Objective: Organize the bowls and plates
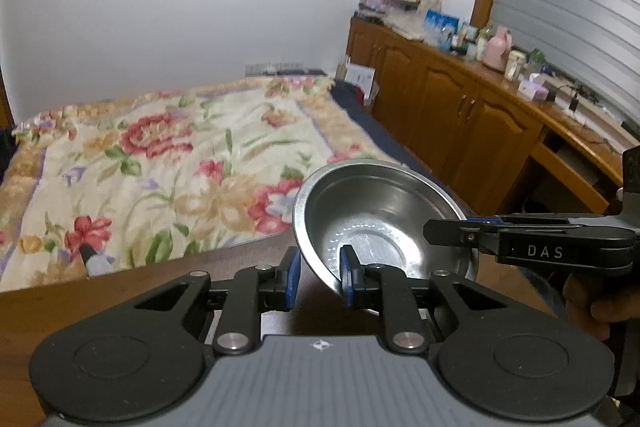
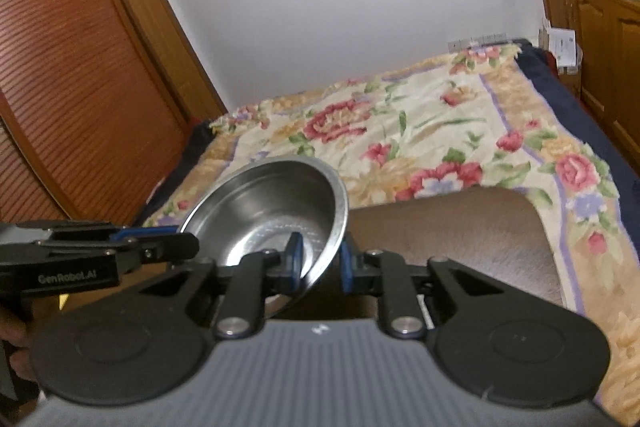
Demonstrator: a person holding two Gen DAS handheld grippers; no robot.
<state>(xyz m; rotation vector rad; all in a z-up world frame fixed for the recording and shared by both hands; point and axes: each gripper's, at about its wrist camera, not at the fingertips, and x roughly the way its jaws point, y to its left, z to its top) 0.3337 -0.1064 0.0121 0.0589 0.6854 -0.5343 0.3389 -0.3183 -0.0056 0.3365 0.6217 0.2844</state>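
Note:
A stainless steel bowl (image 1: 380,211) is held tilted in the air above the brown table (image 1: 120,291), and both grippers grip its rim. My left gripper (image 1: 320,277) is shut on the near rim, one blue pad inside the bowl and one outside. My right gripper (image 1: 434,227) comes in from the right and clamps the rim on that side. In the right wrist view the same bowl (image 2: 272,203) leans left, with the right gripper (image 2: 320,263) shut on its near rim. The left gripper (image 2: 188,243) holds the rim at the left.
A bed with a floral blanket (image 1: 180,155) lies just beyond the table edge (image 2: 460,227). Wooden cabinets (image 1: 440,99) with cluttered tops run along the right wall, and a slatted wooden door (image 2: 80,67) stands at the left. A small grey, black-tipped object (image 1: 94,261) sits at the table's far edge.

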